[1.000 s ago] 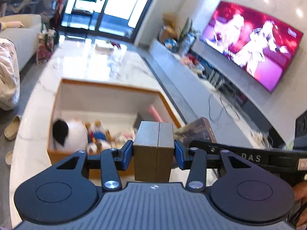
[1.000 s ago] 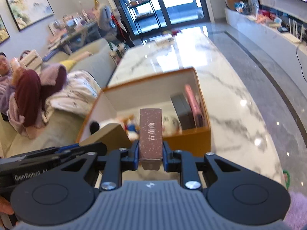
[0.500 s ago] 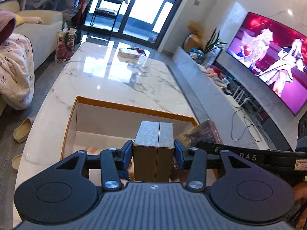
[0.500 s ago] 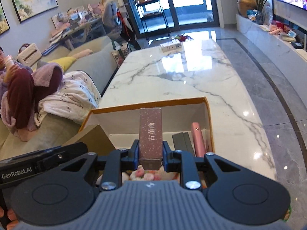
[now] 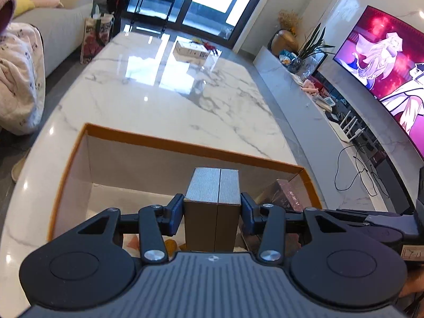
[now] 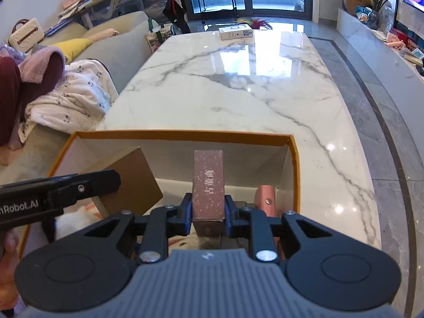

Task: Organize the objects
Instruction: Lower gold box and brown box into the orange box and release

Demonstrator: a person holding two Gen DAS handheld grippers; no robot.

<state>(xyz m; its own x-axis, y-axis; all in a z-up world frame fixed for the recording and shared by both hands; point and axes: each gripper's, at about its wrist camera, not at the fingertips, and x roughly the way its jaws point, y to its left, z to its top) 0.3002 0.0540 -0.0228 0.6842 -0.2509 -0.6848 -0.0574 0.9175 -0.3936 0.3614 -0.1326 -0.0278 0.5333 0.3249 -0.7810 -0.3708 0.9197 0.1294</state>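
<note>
My left gripper [image 5: 212, 209] is shut on a tan cardboard box [image 5: 212, 206] with a grey top, held upright over the orange-rimmed storage box [image 5: 185, 145]. My right gripper [image 6: 208, 212] is shut on a slim maroon speckled box [image 6: 208, 182] with pale lettering, also over the storage box [image 6: 182, 133]. The tan box [image 6: 129, 177] and the left gripper's arm show at the left of the right wrist view. The maroon box [image 5: 288, 193] shows at the right of the left wrist view. A pink flat item [image 6: 266, 198] stands against the storage box's right wall.
The storage box sits on a long white marble table [image 6: 238, 84]. A white carton [image 6: 235, 32] lies at the table's far end. A sofa with blankets and a seated person [image 6: 10, 92] lies to the left, a television [image 5: 384, 79] to the right.
Both grippers moved forward and down over the storage box, each still holding its box. The plush toys at the box's near end have slipped below the views.
</note>
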